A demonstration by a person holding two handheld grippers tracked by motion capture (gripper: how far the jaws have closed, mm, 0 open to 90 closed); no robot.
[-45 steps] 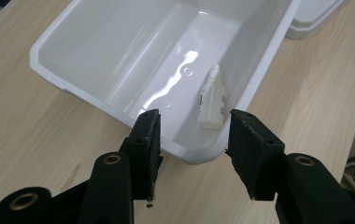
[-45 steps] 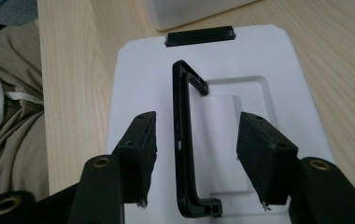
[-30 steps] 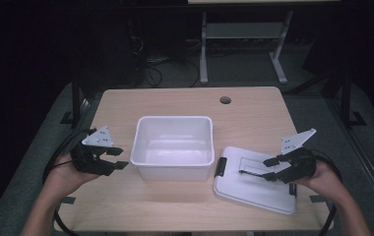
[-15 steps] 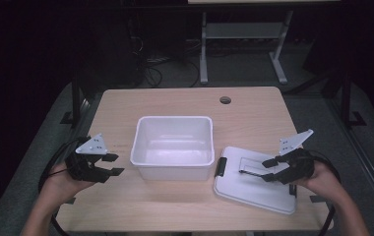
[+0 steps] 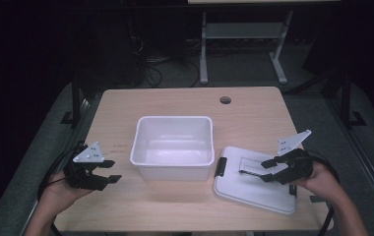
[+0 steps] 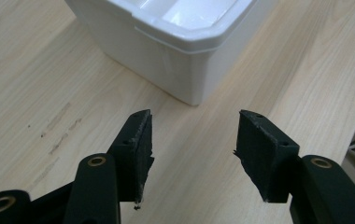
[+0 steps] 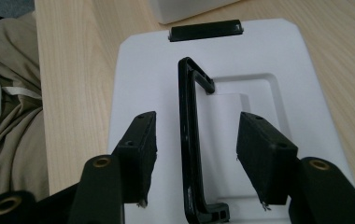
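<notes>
Lid (image 5: 254, 184) lies flat on the table's (image 5: 185, 101) near right, beside the white tub (image 5: 173, 145). Right gripper (image 7: 194, 140) straddles its raised black handle (image 7: 189, 140), pads not touching, clear up close only. Left gripper (image 6: 194, 140), just been opening, nothing between, faces the tub's corner; tub's far side is cropped there.

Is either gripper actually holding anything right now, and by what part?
Nothing is held. The right gripper has its open jaws on either side of the lid's black handle without pressing it. The left gripper, jaws just opening, is empty over the table.
</notes>
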